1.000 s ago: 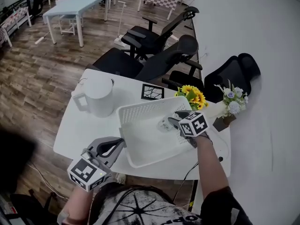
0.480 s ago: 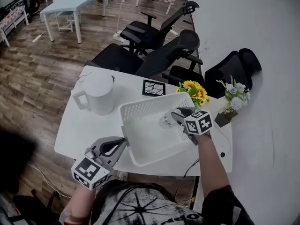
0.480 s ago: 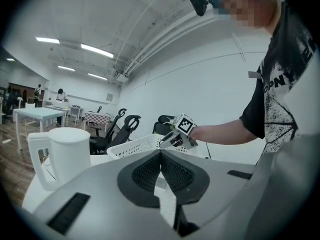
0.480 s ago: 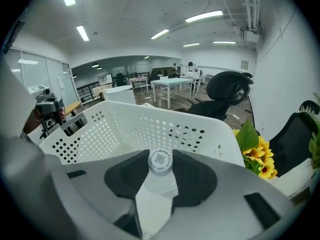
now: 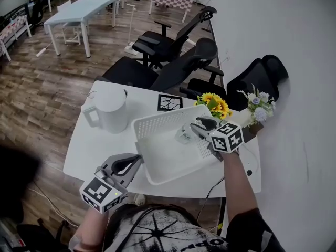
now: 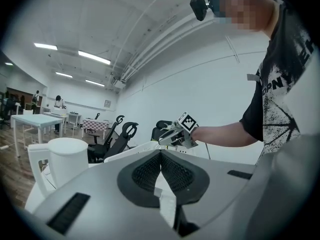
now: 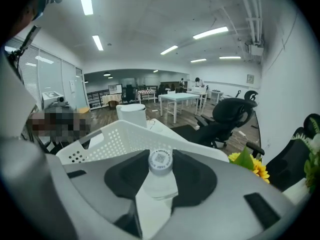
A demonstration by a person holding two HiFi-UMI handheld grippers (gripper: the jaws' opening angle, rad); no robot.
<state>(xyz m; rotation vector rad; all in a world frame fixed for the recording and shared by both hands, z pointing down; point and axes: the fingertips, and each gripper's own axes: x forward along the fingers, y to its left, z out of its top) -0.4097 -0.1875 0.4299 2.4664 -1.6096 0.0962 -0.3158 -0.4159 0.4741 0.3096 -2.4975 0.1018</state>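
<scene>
My right gripper [image 5: 195, 127] is shut on a small clear plastic bottle [image 7: 160, 176] with a white cap, seen between the pads in the right gripper view. In the head view the bottle [image 5: 184, 134] hangs over the right half of a white perforated basket [image 5: 155, 124] on the white table [image 5: 89, 146]. My left gripper [image 5: 131, 161] is shut and holds nothing, hovering at the table's near edge beside the basket's front left corner. In the left gripper view its pads [image 6: 150, 171] meet; the right gripper [image 6: 167, 139] shows beyond them.
A white lidded jug [image 5: 109, 109] stands left of the basket. A black patterned square [image 5: 170, 103] lies behind it. Sunflowers [image 5: 215, 105] and a pale bouquet [image 5: 258, 106] stand at the table's right rear. Black office chairs [image 5: 173, 62] crowd the far side. A cable [image 5: 251, 164] runs along the right edge.
My right gripper has lifted the bottle higher over the basket, so the basket rim sits lower in its view. The left gripper has stayed in place.
</scene>
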